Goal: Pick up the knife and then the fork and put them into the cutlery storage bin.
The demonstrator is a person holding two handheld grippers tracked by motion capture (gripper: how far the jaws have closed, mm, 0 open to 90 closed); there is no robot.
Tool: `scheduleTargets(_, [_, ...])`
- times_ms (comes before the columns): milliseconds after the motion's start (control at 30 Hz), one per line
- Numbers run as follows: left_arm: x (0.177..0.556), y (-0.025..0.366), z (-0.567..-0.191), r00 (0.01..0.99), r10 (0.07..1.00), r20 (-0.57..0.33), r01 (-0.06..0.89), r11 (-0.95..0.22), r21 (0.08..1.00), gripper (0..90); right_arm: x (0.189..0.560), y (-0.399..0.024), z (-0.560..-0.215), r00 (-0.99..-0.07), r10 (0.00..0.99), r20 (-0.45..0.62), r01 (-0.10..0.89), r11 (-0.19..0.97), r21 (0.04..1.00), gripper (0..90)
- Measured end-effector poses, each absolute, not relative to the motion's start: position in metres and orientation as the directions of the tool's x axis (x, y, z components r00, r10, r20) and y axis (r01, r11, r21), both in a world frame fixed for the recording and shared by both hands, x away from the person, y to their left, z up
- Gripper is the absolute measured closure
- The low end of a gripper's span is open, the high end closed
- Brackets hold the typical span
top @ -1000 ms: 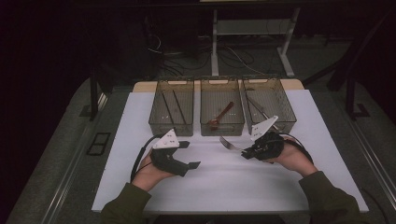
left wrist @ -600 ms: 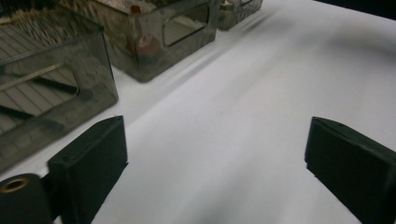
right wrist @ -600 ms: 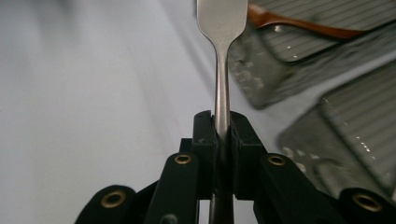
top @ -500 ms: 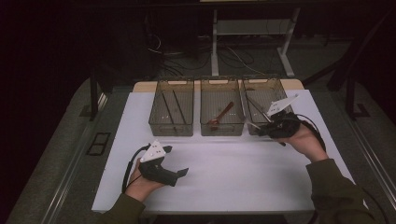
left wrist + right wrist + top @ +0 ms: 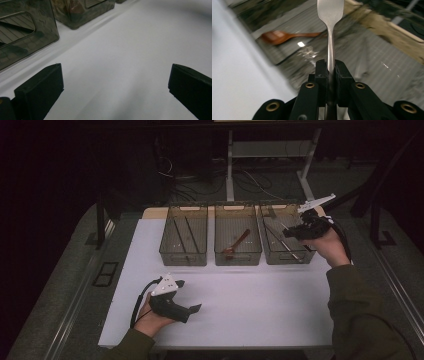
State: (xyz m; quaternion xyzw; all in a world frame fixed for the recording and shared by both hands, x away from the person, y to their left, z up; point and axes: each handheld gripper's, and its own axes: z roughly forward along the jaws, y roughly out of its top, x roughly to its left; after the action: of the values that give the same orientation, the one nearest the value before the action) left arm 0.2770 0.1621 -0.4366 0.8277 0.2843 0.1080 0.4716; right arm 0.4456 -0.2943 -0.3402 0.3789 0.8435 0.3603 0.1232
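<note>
**A:** At the right of the high view, your right gripper point(image 5: 292, 234) hung over the right bin point(image 5: 289, 254), jaws clamped on a metal utensil point(image 5: 329, 30). A second before, that hand was low at the bench centre; you had carried the piece up and across.

**B:** And the left?

**A:** Your left gripper point(image 5: 189, 296) rested lower left on the white bench point(image 5: 260, 315), its jaws just opened wide, nothing between them.

**B:** Meaning?

**A:** Likely sorting cutlery: similar metal pieces lay in that bin, a wooden spoon point(image 5: 236, 243) in the middle bin point(image 5: 238, 255). Release looked near.
</note>
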Motion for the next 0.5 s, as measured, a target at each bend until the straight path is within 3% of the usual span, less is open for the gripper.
scheduleTargets(267, [0.278, 0.161, -0.438, 0.82, 0.564, -0.096, 0.373, -0.4, 0.837, 0.0, 0.478, -0.305, -0.361, -0.602, 0.794, 0.085, 0.615, 0.393, 0.684, 81.8])
scheduleTargets(433, [0.278, 0.159, -0.44, 0.826, 0.555, -0.097, 0.377, -0.416, 0.828, 0.0, 0.488, -0.306, -0.384, -0.585, 0.806, 0.094, 0.67, 0.414, 0.615, 81.4])
scheduleTargets(467, [0.278, 0.159, -0.44, 0.826, 0.555, -0.098, 0.377, -0.415, 0.828, 0.0, 0.489, -0.305, -0.389, -0.579, 0.81, 0.091, 0.681, 0.418, 0.601, 80.6])
scheduleTargets(500, [0.278, 0.159, -0.44, 0.826, 0.555, -0.1, 0.377, -0.412, 0.83, 0.0, 0.488, -0.305, -0.39, -0.574, 0.814, 0.092, 0.686, 0.417, 0.597, 74.2])
